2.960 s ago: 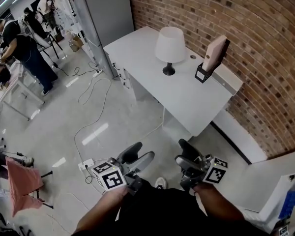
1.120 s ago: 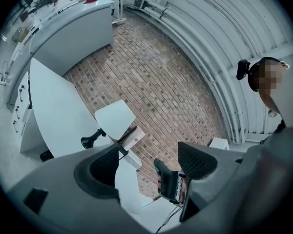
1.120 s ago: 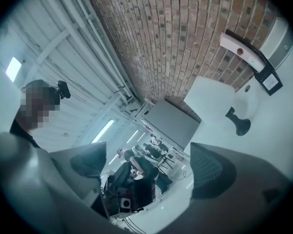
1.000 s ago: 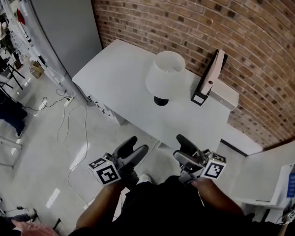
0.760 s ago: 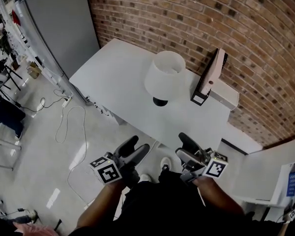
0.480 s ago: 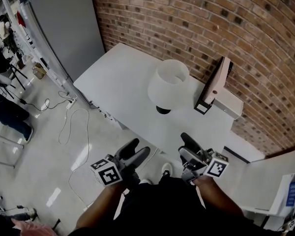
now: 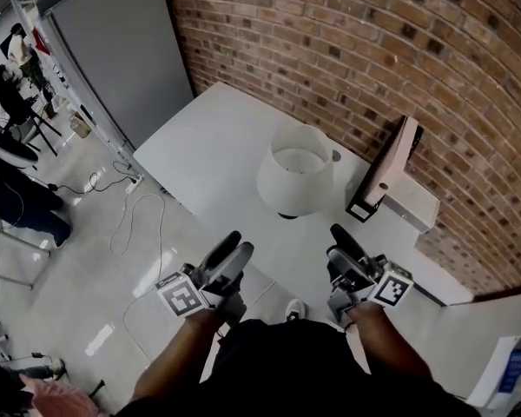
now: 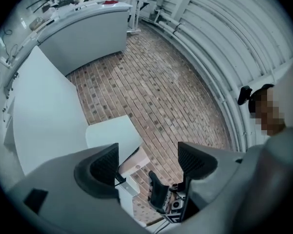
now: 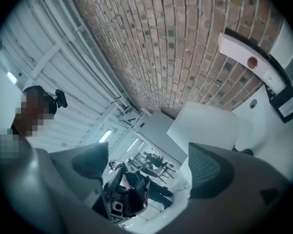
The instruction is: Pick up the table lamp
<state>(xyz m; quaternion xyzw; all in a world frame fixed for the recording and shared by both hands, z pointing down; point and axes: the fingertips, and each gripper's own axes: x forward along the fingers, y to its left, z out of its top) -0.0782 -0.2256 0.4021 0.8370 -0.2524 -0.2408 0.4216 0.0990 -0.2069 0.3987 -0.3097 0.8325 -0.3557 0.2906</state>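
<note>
Left tool (image 7: 235, 247) and right tool (image 7: 339, 245) hang open and empty over the desk (image 7: 204, 150) edge, near the white table lamp (image 7: 295, 179).

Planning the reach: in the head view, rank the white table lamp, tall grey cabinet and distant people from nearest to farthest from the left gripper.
1. White table lamp, on the white table.
2. Tall grey cabinet, past the table's left end.
3. Distant people, upper left.

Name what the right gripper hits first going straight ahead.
Probably the lamp shade: the head view has the right gripper aimed at it, but its own view shows the shade off-centre, so it might miss.
</note>
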